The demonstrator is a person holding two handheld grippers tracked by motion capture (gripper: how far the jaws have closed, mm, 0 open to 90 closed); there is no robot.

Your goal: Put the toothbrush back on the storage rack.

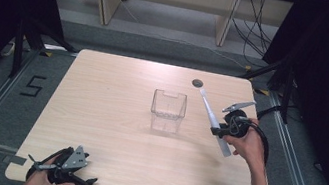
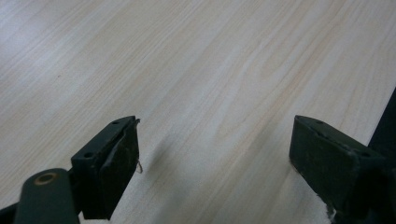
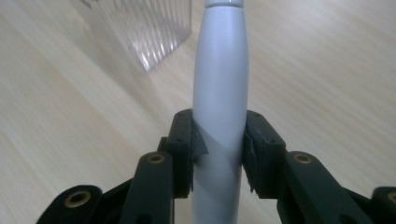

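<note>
Grey-white utensil (image 1: 211,115), long and slim, right of centre in the high view: likely light, stiff plastic, smooth and prone to slip or swivel. Clamped at the thick handle (image 3: 219,112) by the right gripper (image 1: 221,130), above the table (image 1: 113,114). Clear container (image 1: 168,109) just left. Left gripper (image 2: 212,154) released, lower left. No readable writing on it; a "5" on the floor.
</note>
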